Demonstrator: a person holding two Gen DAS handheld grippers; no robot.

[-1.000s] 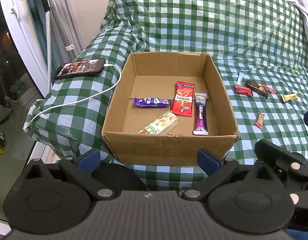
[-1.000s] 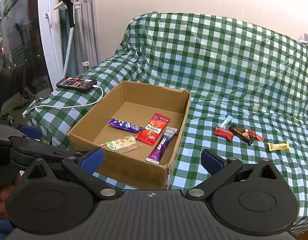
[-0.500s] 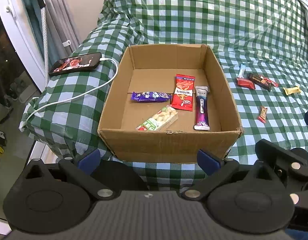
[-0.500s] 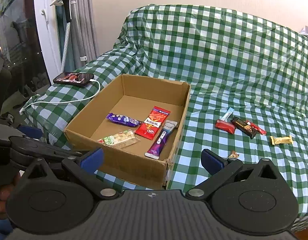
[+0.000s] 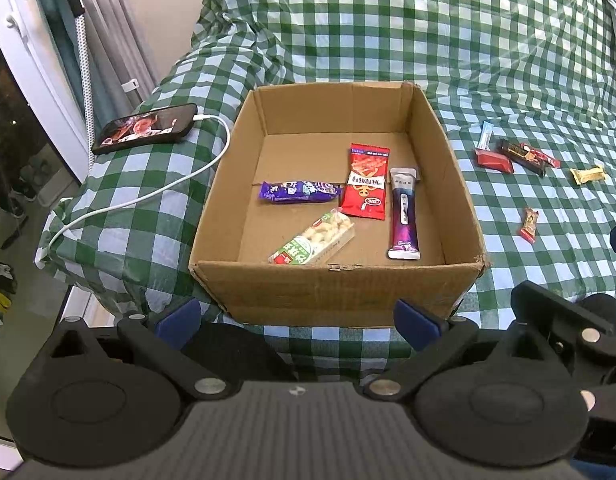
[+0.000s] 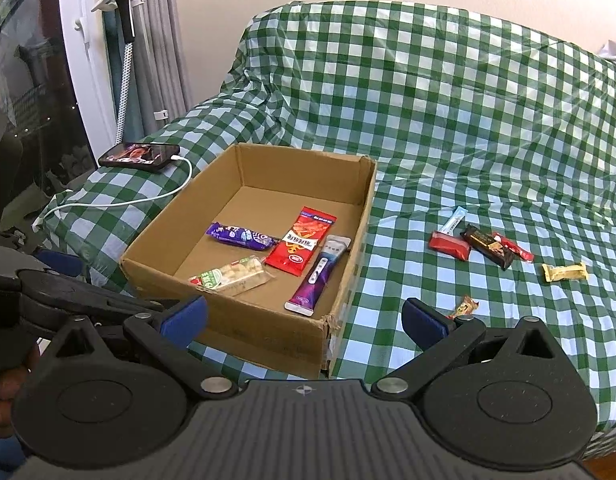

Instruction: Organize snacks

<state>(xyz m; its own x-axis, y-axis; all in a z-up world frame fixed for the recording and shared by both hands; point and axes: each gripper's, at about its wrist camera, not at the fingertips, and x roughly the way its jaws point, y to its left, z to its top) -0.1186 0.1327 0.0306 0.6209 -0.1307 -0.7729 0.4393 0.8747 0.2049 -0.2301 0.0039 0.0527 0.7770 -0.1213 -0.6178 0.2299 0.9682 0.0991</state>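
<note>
Holding both grippers low before the box (image 5: 335,288), you have the left gripper (image 5: 296,322) and the right gripper (image 6: 304,318) with jaws wide and empty. Four snacks lie flat in the box: a purple bar (image 5: 300,193), a red pack (image 5: 367,186), a violet stick (image 5: 403,214) and a green pack (image 5: 312,237) nearest you. Right of the box, on the checked cloth (image 6: 447,120), five more lie loose: a red bar (image 6: 448,245), a dark bar (image 6: 487,246), a blue stick (image 6: 455,218), a gold sweet (image 6: 564,272) and a small sweet (image 6: 463,307) near your right fingertip.
</note>
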